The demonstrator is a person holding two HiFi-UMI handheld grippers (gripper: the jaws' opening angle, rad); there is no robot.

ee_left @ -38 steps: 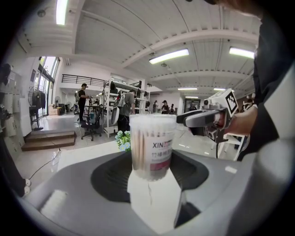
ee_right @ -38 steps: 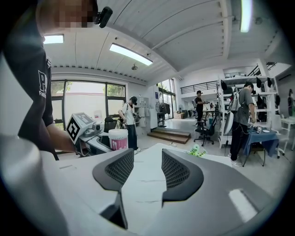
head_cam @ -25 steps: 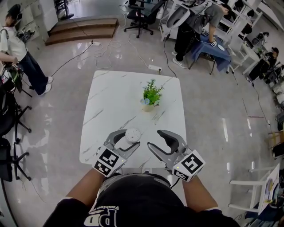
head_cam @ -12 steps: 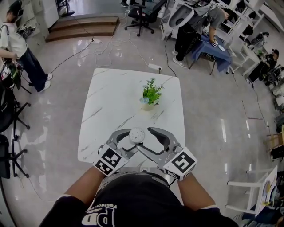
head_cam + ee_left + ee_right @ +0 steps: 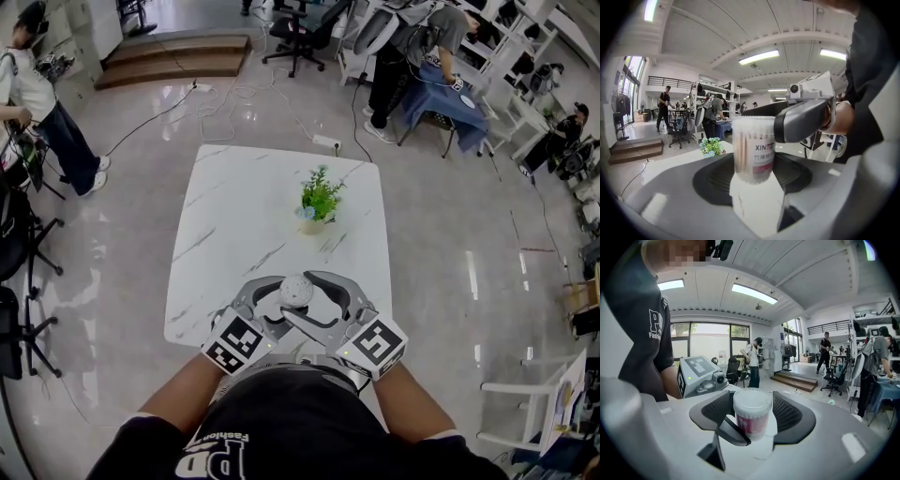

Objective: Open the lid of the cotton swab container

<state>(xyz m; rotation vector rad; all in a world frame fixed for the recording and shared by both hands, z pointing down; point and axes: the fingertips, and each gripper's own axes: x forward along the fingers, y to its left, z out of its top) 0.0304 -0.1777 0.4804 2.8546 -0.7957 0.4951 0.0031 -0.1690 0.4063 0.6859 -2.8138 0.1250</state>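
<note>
While left gripper point(image 5: 279, 293) grips container point(image 5: 296, 290), right gripper point(image 5: 298, 295) has arrived; jaws apart.

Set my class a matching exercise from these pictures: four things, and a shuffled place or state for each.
1 left gripper
2 right gripper
3 potted plant
4 lid

A on the container
B jaws open around the lid
C on the table
D jaws shut on the container

Pairs: 1-D, 2-B, 3-C, 4-A
</note>
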